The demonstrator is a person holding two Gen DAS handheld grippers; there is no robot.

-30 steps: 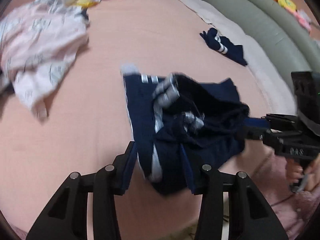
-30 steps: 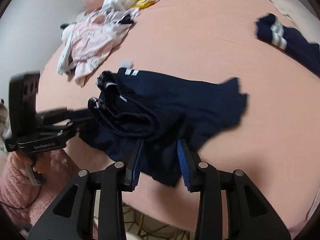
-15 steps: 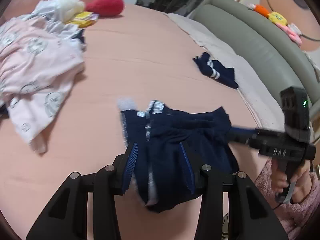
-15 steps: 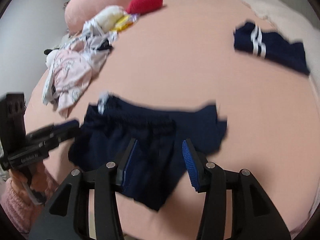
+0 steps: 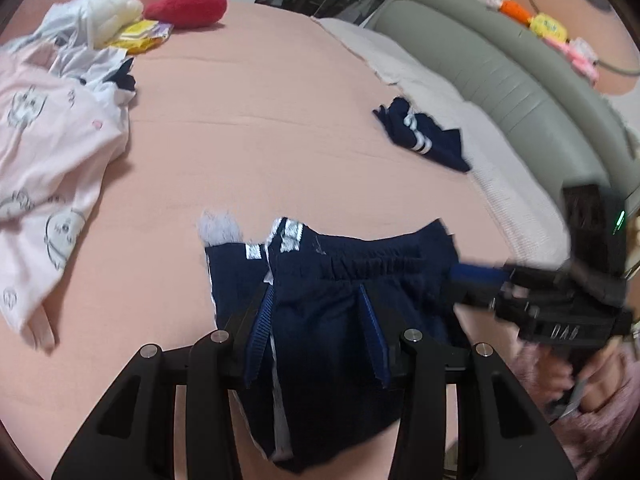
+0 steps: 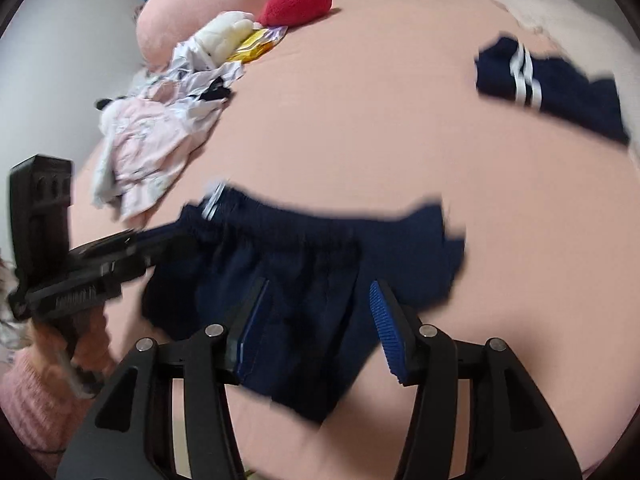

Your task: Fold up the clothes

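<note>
Navy shorts (image 5: 332, 280) with white side stripes lie spread on the pink bed (image 5: 260, 120), their lower part hanging over the near edge. My left gripper (image 5: 316, 328) has its jaws closing on a fold of them, and the cloth fills the gap between the pads. In the right wrist view it reaches in from the left (image 6: 152, 240), blurred. My right gripper (image 6: 320, 320) stands over the shorts (image 6: 304, 264) with its jaws opening. Cloth lies between them, clear of the right pad. Its tip (image 5: 476, 272) shows at the shorts' right end.
A second navy striped garment (image 5: 424, 140) lies far right by a pale blanket (image 5: 480, 152). Pink and white clothes (image 5: 48, 152) are heaped at left, with a red plush (image 5: 186, 4) and a white one behind. A grey padded headboard (image 5: 500, 76) bounds the right side.
The shorts went from a bunched, lifted bundle to lying spread on the bed. The right jaws have widened and let the cloth go; the left jaws have narrowed.
</note>
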